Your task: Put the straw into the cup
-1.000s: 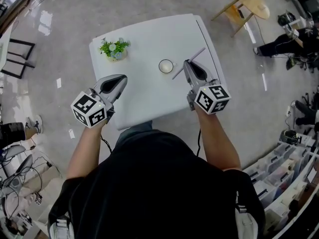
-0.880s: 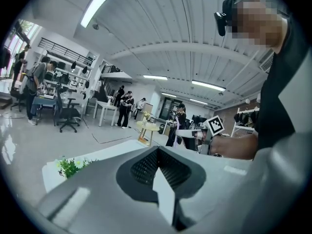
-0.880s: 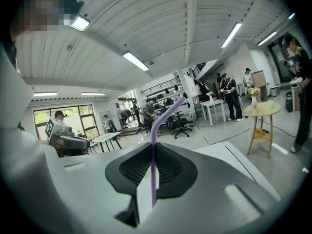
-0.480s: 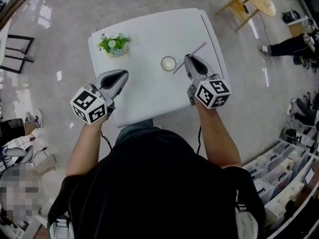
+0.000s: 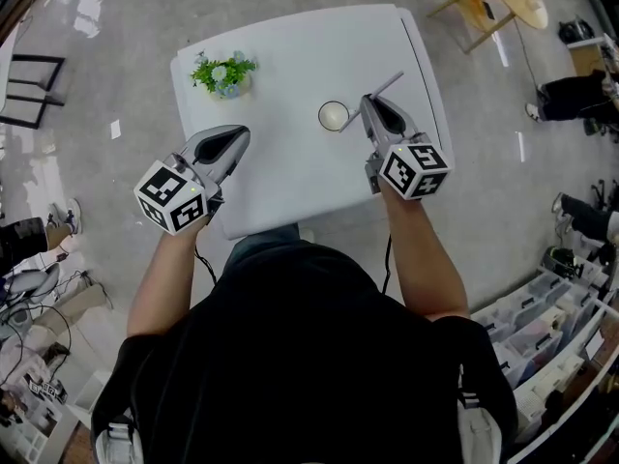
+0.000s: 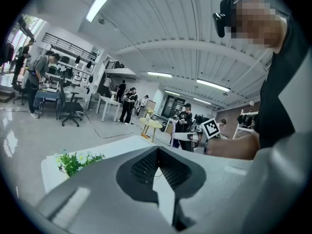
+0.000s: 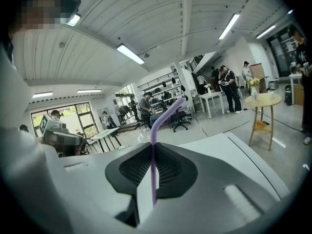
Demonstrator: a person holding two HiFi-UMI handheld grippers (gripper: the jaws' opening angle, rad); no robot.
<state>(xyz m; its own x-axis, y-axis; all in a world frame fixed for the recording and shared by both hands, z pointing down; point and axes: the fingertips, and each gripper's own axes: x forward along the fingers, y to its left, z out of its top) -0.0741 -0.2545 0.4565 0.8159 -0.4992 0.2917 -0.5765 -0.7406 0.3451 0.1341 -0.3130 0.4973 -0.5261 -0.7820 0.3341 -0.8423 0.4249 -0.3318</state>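
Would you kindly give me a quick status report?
Right gripper shut on straw. Left gripper shut, empty. Straw beside cup, not yet in. Nothing between them.

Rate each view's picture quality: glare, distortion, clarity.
Head view: fisheye bows the table's edges, and bright glare patches the glossy floor at upper left. Left gripper view: dark round vignette, with the ceiling strip light blown out. Right gripper view: same vignette; the straw stands out clearly against the dark pads.

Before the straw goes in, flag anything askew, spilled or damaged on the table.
Nothing stands out. The cup stands upright on the table, the plant is upright, and the straw, clamped in the right gripper, looks intact.
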